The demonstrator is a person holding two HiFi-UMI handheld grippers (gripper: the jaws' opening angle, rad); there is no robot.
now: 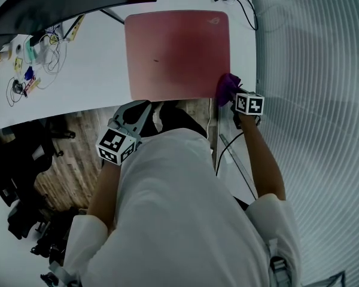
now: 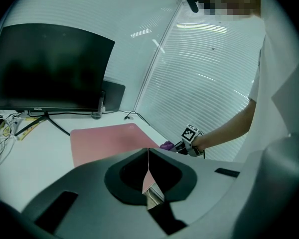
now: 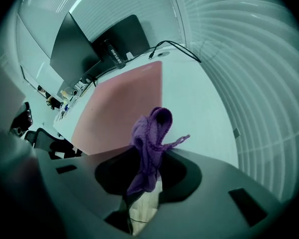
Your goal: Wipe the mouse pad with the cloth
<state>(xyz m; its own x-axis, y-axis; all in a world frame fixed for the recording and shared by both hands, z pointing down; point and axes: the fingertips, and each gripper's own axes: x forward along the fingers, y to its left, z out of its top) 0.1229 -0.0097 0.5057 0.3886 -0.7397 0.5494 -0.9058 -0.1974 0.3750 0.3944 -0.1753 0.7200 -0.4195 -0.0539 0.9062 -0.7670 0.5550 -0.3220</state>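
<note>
A pink mouse pad lies flat on the white desk. My right gripper is at the pad's near right corner, shut on a bunched purple cloth that sticks out ahead of its jaws. In the right gripper view the cloth hangs from the closed jaws, with the pad beyond it to the left. My left gripper hovers at the desk's front edge below the pad's near left corner. Its jaws are shut with nothing between them, and the pad lies ahead.
A dark monitor stands at the back left, with its stand on the desk. Cables and small items clutter the desk's left side. A black cable runs past the pad's far right corner. Window blinds close the right side.
</note>
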